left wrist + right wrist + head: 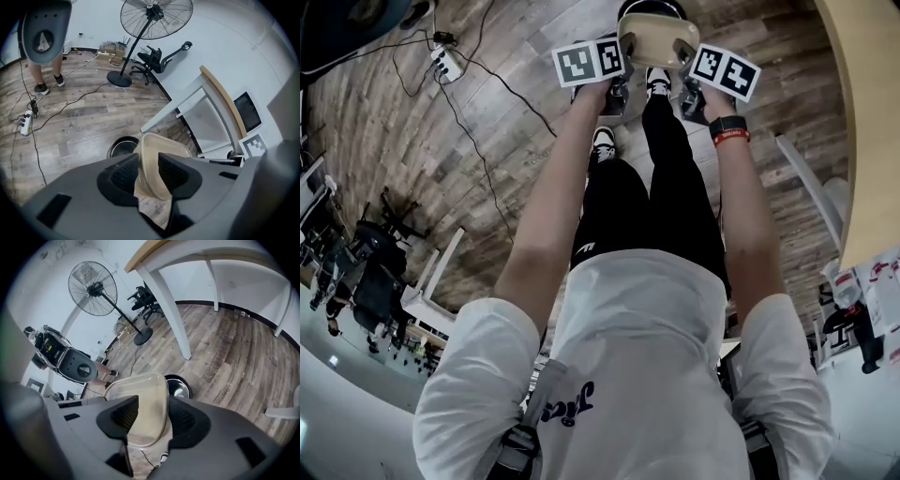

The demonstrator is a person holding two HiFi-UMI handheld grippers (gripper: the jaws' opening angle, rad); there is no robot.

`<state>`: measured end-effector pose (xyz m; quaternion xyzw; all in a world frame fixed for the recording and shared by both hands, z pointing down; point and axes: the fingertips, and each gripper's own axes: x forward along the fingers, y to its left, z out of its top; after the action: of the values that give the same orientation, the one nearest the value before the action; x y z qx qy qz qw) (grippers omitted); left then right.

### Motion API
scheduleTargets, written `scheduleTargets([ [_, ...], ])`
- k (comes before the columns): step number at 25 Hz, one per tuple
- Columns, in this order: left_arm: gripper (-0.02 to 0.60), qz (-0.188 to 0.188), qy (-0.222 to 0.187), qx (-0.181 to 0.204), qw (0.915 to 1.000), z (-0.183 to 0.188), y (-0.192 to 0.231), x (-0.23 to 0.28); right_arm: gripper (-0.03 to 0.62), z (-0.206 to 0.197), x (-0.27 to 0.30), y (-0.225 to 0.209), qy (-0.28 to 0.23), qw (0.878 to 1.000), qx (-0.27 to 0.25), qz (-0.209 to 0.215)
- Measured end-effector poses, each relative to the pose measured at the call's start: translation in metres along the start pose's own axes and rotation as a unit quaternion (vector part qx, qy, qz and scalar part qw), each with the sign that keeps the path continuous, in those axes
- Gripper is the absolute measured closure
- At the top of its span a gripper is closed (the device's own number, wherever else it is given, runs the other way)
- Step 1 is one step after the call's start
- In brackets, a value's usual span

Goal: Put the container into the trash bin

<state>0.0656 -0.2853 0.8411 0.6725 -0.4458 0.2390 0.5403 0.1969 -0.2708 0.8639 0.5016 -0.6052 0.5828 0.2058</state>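
Left gripper view: the left tongs [149,174] pinch one rim of the translucent container [157,161], and the right tongs [148,420] pinch the opposite rim. The container hangs in the air between them, not yet in the trash bin [123,145], which stands on the floor [70,117] just beyond. Lowering and release are left to do. Only the head view shows the person's arms [553,216]; only the gripper views show the bin plainly.

The wood-plank floor [84,108] carries a round dark trash bin [123,145] beside a white table leg [168,112]. A standing fan [156,18] and an office chair [152,61] stand near the floor's far edge by the wall. A power strip [24,124] with cables lies toward its left edge.
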Motion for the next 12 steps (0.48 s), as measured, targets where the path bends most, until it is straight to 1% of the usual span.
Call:
scheduleTargets([
  [5, 0.454, 0.005, 0.011, -0.002, 0.9999, -0.017, 0.027, 0.04, 0.396, -0.013, 0.044, -0.025, 0.017, 1.0, 0.004, 0.001],
  [12, 0.453, 0.011, 0.021, -0.017, 0.9996, -0.035, 0.061, 0.076, 0.396, -0.031, 0.088, -0.044, 0.031, 0.999, 0.006, -0.005],
])
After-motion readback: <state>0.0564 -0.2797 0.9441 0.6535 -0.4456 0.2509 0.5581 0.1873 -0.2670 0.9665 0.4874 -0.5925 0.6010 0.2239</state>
